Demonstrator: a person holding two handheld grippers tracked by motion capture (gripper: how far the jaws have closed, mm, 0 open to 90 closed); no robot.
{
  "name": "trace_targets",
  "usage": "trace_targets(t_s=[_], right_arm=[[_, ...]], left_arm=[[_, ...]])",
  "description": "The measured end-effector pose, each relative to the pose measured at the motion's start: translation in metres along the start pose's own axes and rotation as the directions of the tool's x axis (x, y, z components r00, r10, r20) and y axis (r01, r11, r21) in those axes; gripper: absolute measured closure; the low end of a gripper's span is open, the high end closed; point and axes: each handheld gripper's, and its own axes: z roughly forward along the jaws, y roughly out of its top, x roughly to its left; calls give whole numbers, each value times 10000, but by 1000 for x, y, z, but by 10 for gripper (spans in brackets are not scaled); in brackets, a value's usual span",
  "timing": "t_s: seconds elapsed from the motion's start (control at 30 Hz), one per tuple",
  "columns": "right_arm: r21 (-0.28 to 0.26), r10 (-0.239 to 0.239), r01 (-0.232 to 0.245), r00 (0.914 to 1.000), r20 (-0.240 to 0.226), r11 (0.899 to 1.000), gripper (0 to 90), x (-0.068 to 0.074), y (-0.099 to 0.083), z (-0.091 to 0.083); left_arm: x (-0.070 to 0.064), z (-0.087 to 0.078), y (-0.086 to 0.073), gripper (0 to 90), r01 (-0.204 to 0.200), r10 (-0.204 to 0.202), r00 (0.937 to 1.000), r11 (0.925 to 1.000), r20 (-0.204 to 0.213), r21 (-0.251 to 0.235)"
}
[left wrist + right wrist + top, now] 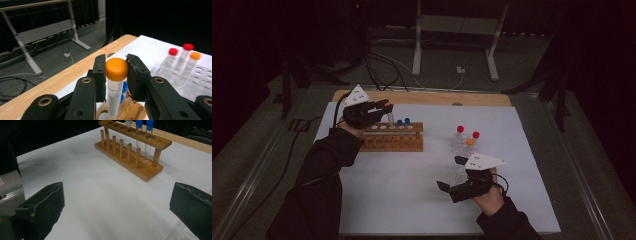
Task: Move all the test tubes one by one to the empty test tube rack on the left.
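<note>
One orange-capped tube (116,82) is gripped at the cap by the left gripper (116,72), its foot lowered into a hole of the wooden rack (393,136). Two blue-capped tubes (143,137) are seated upright in the rack. Three more capped tubes (466,137), two red and one orange, are counted near the right gripper (452,175), which is held wide apart, grasping nothing, over the white mat (402,190)

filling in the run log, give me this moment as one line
left tongs: around orange-capped tube, tube foot in wooden rack | right tongs: open, over white sheet | rack: two blue-capped tubes
</note>
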Motion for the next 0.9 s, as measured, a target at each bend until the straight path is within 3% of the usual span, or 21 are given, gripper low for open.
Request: trace_targets(t_s=[0.3, 0.9], right_arm=[[32, -33, 33, 10000, -30, 10000, 0, -1, 0, 0], [39, 29, -29, 10000, -57, 10000, 0, -2, -1, -1]], left_arm=[[5, 15, -19, 718, 322, -317, 9992, 9993, -255, 185], [5, 32, -49, 717, 723, -712, 9973, 9953, -201, 648]])
